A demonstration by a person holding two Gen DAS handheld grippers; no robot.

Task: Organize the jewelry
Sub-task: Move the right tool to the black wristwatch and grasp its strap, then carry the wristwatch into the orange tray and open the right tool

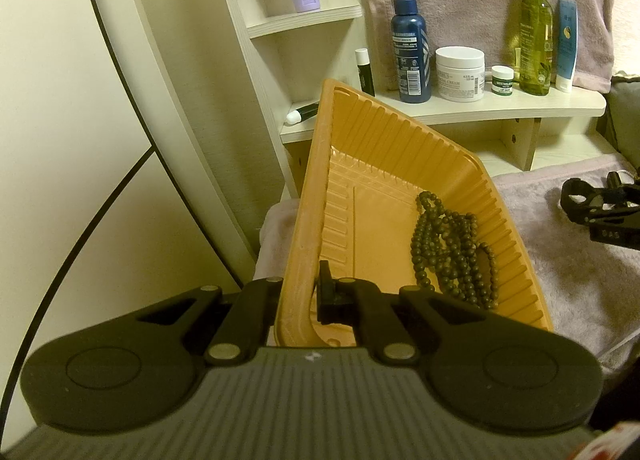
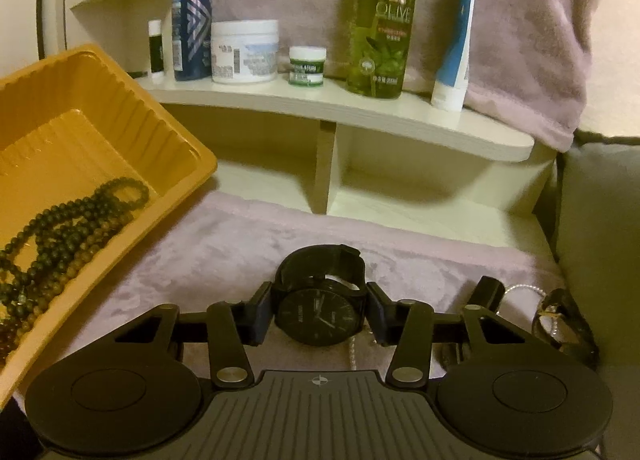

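Observation:
My left gripper (image 1: 298,296) is shut on the rim of an orange plastic tray (image 1: 312,196) and holds it tilted. Dark bead necklaces (image 1: 452,244) lie in the tray's lower corner. The tray (image 2: 60,100) and the beads (image 2: 68,228) also show at the left of the right wrist view. My right gripper (image 2: 318,314) is shut on a black wristwatch (image 2: 320,312) just above the pink fleece cloth (image 2: 224,252). A silvery chain (image 2: 524,289) and a second, dark-banded watch (image 2: 560,324) lie on the cloth to the right. The right gripper shows at the far right of the left wrist view (image 1: 592,204).
A white shelf (image 2: 360,108) at the back holds a blue spray bottle (image 2: 191,16), a white cream jar (image 2: 244,52), a small green jar (image 2: 306,66), an olive bottle (image 2: 380,20) and a tube (image 2: 456,44). A pink towel (image 2: 520,20) hangs behind. A grey cushion (image 2: 600,220) stands right.

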